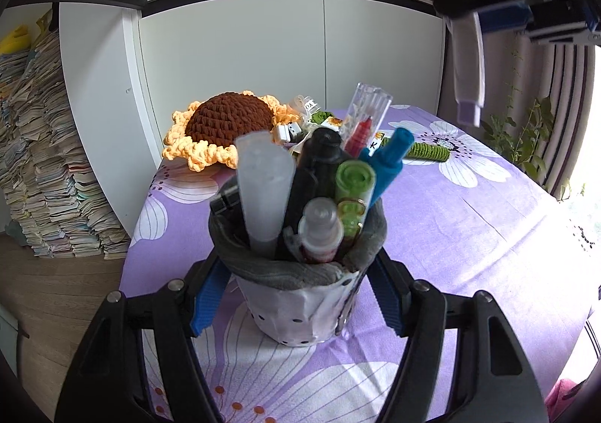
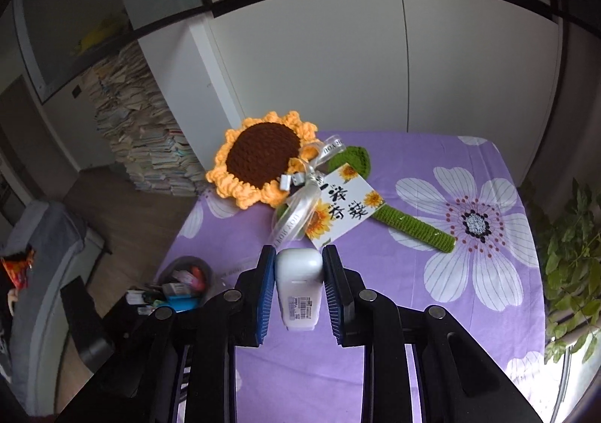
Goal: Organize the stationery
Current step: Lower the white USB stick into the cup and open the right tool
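Observation:
A white dotted pen holder [image 1: 296,310] with a grey cloth lining stands on the purple flowered tablecloth [image 1: 469,235], packed with several pens and markers. My left gripper [image 1: 296,265] is shut on it, a blue pad pressed against each side. At the upper right of the left wrist view, my right gripper [image 1: 488,21] hangs high above the table. It is shut on a white tube [image 1: 467,62] whose lavender cap points down. The right wrist view shows that gripper [image 2: 299,254] squeezing the tube [image 2: 299,284] by its flat sides, barcode label up. The pen holder [image 2: 184,278] sits below to the left.
A crocheted sunflower [image 2: 263,160] with a green stem, ribbon and a printed card [image 2: 345,209] lies across the far side of the table. White cabinet doors [image 2: 319,66] stand behind. Stacked papers [image 1: 41,160] rise left of the table, and a leafy plant [image 2: 571,254] is at the right.

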A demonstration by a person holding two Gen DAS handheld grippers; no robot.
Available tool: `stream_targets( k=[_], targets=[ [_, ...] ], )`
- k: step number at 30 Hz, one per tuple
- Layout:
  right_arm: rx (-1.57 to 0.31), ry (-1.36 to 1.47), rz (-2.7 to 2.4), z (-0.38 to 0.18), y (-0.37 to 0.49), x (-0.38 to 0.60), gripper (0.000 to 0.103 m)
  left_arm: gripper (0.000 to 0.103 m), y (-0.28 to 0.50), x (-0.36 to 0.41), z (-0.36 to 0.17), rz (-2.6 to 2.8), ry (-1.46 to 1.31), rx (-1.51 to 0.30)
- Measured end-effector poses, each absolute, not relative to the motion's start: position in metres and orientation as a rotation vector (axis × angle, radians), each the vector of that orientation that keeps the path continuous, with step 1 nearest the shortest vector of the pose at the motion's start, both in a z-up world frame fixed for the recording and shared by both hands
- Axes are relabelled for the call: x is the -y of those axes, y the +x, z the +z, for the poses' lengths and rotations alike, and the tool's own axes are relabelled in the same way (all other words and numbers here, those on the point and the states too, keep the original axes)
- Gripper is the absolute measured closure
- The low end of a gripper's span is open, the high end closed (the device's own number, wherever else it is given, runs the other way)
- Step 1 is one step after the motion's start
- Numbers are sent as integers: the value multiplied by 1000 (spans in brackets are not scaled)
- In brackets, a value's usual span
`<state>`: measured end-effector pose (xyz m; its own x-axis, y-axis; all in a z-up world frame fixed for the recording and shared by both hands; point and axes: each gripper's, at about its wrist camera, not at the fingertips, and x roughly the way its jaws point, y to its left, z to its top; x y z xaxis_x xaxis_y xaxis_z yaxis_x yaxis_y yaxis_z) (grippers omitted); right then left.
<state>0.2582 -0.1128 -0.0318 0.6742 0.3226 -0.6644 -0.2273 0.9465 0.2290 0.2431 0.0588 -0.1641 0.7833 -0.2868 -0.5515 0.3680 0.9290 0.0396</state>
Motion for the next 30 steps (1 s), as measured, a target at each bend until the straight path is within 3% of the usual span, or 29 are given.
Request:
stream_targets(
  k=[7,17,28,30],
  targets=[
    [-631,101,511,11,247,58,76,34,244,-58,-164,-355,148,-571],
    [-692,-36,559,-57,266,10,76,34,244,-57,-165,-352,155,-575],
    [-866,166,614,-70,280,42,76,34,244,-56,-166,-355,147,-577],
    [-847,160,609,-63,273,48,67,34,244,-56,-166,-354,148,-578]
  ],
)
